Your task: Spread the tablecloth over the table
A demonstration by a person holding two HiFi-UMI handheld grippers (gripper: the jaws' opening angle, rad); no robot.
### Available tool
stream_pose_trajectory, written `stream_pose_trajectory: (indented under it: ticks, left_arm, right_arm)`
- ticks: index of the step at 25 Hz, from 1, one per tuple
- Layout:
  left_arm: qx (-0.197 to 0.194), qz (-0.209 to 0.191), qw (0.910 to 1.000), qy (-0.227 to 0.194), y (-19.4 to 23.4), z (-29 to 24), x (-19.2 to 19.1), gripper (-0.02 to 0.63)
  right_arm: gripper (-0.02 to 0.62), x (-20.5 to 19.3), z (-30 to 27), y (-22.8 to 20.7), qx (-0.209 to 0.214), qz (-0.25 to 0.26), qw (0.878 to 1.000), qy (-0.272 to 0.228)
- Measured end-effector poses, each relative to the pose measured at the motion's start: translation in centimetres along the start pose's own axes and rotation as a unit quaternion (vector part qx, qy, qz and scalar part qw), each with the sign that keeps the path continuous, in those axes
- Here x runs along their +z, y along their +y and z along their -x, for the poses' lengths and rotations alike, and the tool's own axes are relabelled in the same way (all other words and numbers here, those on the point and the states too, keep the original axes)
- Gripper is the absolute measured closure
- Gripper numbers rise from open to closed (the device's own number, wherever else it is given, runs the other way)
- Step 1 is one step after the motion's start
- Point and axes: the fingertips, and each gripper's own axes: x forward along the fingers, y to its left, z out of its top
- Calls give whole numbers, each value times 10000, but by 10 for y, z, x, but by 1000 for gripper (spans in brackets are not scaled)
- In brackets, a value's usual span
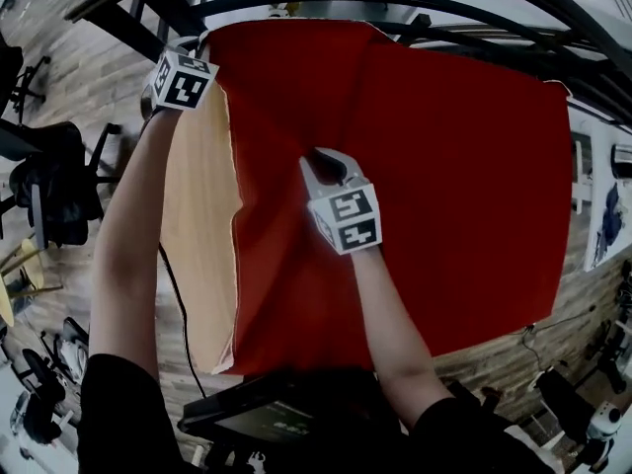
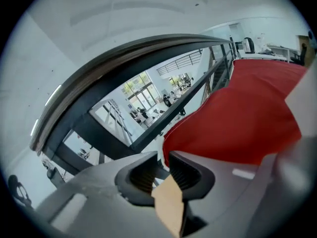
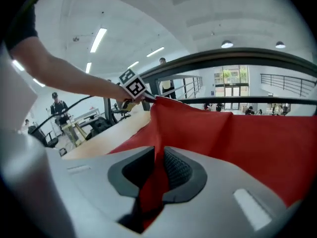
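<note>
A red tablecloth [image 1: 444,196] lies over most of the wooden table [image 1: 197,225], leaving a bare strip along the left side. My left gripper [image 1: 209,42] is at the far left corner, shut on the cloth's edge and lifting it there. In the left gripper view a tan flap, apparently the cloth's underside, sits between the pads of the left gripper [image 2: 163,158], and the red cloth [image 2: 247,118] runs off to the right. My right gripper [image 1: 318,156] is over the middle. The right gripper [image 3: 159,155] pinches a raised fold of cloth [image 3: 237,138] that ridges up toward the left gripper [image 3: 147,97].
A black railing [image 1: 395,3] curves past the table's far edge. Office chairs [image 1: 49,186] stand on the floor at the left. A black cable [image 1: 183,304] hangs by the table's left side. A dark device [image 1: 267,418] sits at the near edge. A person [image 3: 59,105] stands far off.
</note>
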Motion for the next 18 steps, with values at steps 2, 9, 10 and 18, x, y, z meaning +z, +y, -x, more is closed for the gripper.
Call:
stream_pose_trajectory:
  ticks: [2, 9, 10, 18]
  left_arm:
    - [-3, 303, 9995, -40, 7, 9, -12, 371]
    - [-1389, 81, 9887, -562, -97, 54, -5, 492]
    - [-1527, -81, 9871, -470, -113, 52, -12, 492]
    - [-890, -279, 9956, -131, -102, 25, -65, 601]
  right_arm:
    - [531, 0, -25, 13, 62, 285, 9993, 254]
    - [555, -7, -75, 44, 188, 1336, 9856, 1019]
    - [555, -2, -77, 51, 311, 1352, 9858, 948]
    - [517, 27, -39, 36, 130, 882, 9953, 373]
